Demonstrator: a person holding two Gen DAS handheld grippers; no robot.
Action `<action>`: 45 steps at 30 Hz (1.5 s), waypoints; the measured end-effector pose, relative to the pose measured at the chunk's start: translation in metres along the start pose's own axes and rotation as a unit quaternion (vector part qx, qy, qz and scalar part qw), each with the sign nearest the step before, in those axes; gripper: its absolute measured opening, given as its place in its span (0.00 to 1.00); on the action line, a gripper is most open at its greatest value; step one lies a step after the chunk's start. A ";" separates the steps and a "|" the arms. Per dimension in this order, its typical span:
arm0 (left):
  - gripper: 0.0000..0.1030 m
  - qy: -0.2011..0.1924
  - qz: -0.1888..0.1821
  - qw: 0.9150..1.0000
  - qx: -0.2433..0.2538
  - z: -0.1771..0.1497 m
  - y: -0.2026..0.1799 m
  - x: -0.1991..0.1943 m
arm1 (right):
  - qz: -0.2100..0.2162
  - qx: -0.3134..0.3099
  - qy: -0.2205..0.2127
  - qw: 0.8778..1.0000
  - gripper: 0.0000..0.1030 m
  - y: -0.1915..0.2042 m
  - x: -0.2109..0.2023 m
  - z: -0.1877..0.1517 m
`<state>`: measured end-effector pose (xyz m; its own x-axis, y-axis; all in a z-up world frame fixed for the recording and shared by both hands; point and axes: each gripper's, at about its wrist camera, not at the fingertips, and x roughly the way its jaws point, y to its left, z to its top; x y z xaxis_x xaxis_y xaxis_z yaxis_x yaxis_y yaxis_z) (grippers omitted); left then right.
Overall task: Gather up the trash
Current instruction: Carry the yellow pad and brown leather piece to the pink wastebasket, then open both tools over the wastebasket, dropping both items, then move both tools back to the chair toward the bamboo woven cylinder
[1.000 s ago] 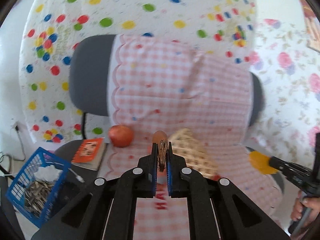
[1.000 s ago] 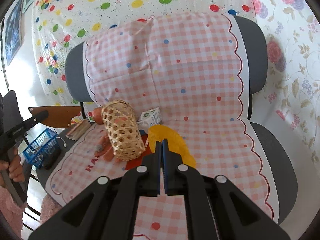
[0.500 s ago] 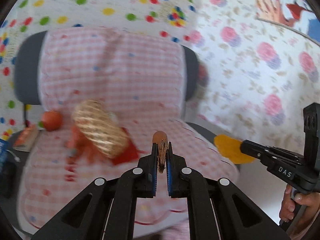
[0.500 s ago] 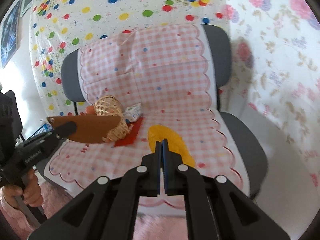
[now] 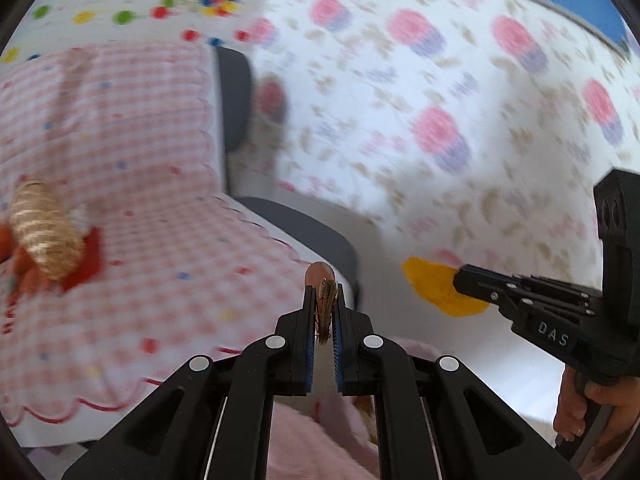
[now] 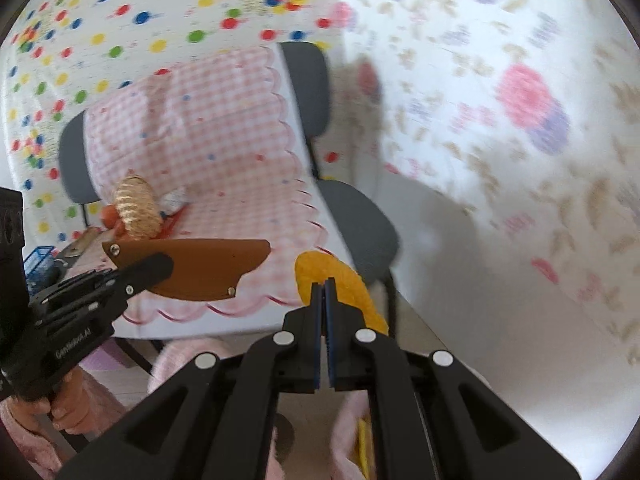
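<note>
At the bottom centre of the left wrist view, the left gripper [image 5: 323, 300] has its jaws closed on a thin brown sheath-like piece [image 5: 325, 300], seen edge-on there. The right wrist view shows the same brown piece [image 6: 200, 268] from the side at middle left: a flat leather-coloured shape with two rivets, held level in the left gripper [image 6: 160, 266], with the person's hand [image 6: 64, 408] on the handle at the lower left.

At the bottom centre of the right wrist view, the right gripper [image 6: 324, 284] is clamped shut on a flat yellow piece [image 6: 340, 284] that sticks out past its tips. In the left wrist view the right gripper [image 5: 460, 280] comes in from the right edge with the yellow piece [image 5: 436, 286] at its end, and fingers [image 5: 576, 404] wrap the grip at the lower right. Both held pieces are in the air, apart from each other.

Farther back, a grey chair [image 6: 360, 220] covered by a pink checked cloth [image 6: 224, 136] fills the left half of both views. On the seat lies a woven basket [image 6: 136, 208] on its side, with orange and red items blurred beside it. A blue crate [image 6: 38, 258] shows at the far left edge. Behind, a dotted sheet [image 6: 180, 4] hangs at upper left and a floral sheet [image 6: 520, 100] at right, both blurred.
</note>
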<state>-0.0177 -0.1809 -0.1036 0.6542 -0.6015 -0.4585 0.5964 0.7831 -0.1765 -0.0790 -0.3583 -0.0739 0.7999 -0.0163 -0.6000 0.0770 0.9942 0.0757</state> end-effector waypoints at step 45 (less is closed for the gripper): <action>0.43 0.084 0.004 0.996 -0.003 -0.009 -0.028 0.053 | -0.089 0.076 -0.012 0.993 0.33 -0.083 -0.022 -0.033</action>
<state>-0.0040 -0.2328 -0.1311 0.5718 -0.5606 -0.5990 0.5882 0.7891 -0.1770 -0.1227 -0.4374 -0.0935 0.7795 -0.1946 -0.5955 0.3062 0.9476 0.0911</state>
